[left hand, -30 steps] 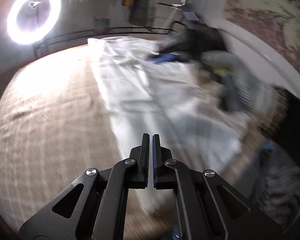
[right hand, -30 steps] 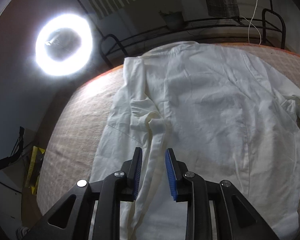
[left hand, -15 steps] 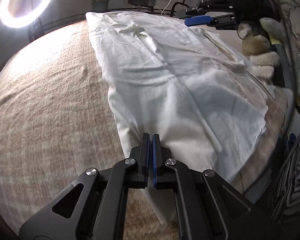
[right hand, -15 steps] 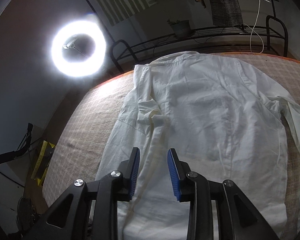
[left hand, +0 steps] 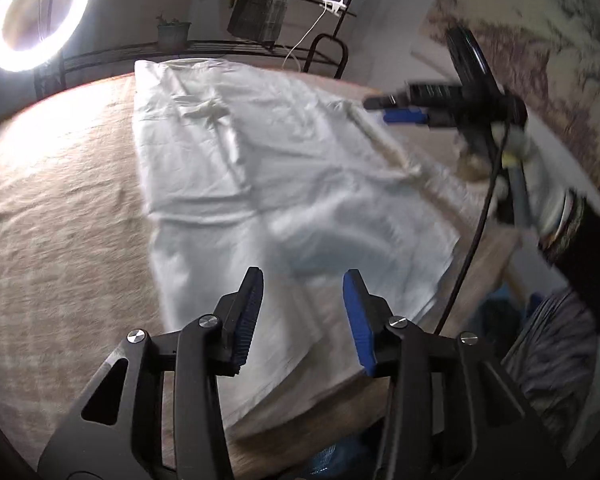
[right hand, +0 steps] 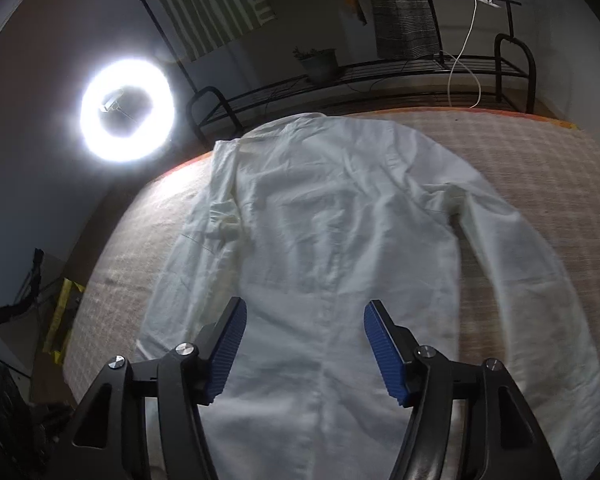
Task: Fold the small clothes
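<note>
Left wrist view: left gripper (left hand: pixel 303 304) jaws are opening, nothing between them, hovering over the white shirt's (left hand: pixel 260 184) hem. It's also catching the right gripper (left hand: pixel 400 110) at upper right. Right wrist view: right gripper (right hand: pixel 303 344) jaws are opening too, empty, showing the shirt (right hand: pixel 340 248) lying lengthwise on the checked bedcover (right hand: pixel 540 168), collar pointing toward the frame's top.

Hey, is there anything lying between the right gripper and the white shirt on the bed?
Nothing visible. The right gripper hangs directly over the white shirt, its jaws opening with only bare cloth showing between and below them. The shirt lies spread flat on the checked bed cover, with no other object on it.
</note>
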A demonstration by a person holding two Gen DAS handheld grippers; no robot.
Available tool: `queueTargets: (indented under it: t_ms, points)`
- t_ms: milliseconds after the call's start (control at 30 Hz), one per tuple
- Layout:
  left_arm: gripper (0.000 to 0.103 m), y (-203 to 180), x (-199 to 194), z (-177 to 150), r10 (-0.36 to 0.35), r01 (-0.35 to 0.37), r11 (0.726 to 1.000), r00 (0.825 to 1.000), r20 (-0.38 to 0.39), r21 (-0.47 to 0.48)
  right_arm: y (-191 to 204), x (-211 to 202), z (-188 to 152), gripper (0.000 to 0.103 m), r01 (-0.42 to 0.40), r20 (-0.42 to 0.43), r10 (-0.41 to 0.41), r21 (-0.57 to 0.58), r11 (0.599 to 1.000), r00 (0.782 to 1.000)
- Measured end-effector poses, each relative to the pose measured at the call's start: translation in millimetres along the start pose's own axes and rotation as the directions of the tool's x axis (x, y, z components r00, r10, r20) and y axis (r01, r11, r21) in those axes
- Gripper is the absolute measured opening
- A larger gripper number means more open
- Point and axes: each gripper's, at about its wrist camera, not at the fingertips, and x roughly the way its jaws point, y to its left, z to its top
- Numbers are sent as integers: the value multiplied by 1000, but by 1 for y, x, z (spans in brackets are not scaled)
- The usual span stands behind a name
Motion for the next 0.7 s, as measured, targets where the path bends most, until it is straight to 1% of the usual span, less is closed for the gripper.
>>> queueTargets:
  t_ms: [100,233,400,467,533,600,700]
  points:
    - [42,-6,16,13,-24,23,999,1000,-18,-25,-18,-16,-4,64,42,1,-42,-29,999,999]
    - [42,-19,34,26,-49,49,999,998,-32,-17,-55,-35,-14,64,66,12,-67,11,998,998]
    - [42,-38,53,35,-64,66,997,997,-51,29,-111,-50,-21,64,97,30,-101,113,989,994]
    - [42,-42,62,37,-64,67,997,996,-66,45,-135,-53,-19,64,94,34,-100,160,983,994]
    - [42,-46,68,37,-61,65,996,995,-77,55,-159,-51,-16,61,96,25,-104,206,974,994]
    - [42,-47,73,38,-60,66,996,995,-83,67,-183,-45,-13,58,124,9,-130,244,962,991]
    - [42,-47,78,38,-58,65,995,994,-94,76,-208,-37,-13,57,137,-2,-142,281,950,990]
